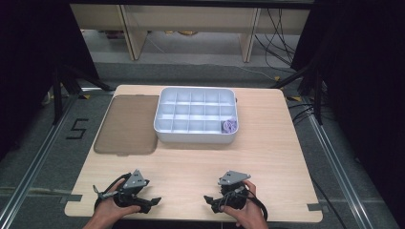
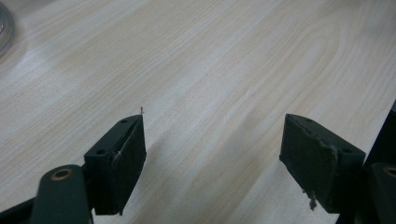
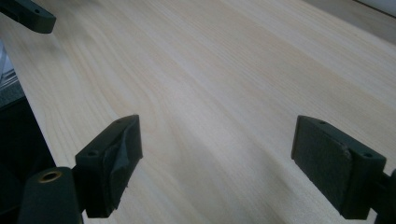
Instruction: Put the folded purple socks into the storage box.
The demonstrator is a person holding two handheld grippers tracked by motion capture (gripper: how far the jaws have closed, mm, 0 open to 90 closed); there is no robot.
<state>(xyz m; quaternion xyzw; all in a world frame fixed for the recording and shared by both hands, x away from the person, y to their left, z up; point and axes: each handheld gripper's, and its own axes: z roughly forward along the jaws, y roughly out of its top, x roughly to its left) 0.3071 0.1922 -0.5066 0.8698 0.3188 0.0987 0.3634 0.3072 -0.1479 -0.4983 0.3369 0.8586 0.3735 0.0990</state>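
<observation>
Both claws, left [image 1: 154, 202] and right [image 1: 208, 199], gape empty at lower frame; high view alone shows the tray [image 1: 196, 136] on the counter [image 1: 267, 152].

From where I stand, the one thing I can read is a black digit "5" [image 1: 77, 129] marked on the grey floor [image 1: 43, 143], left of my light wooden table [image 1: 267, 157]. Nothing else carries any legible lettering.
</observation>
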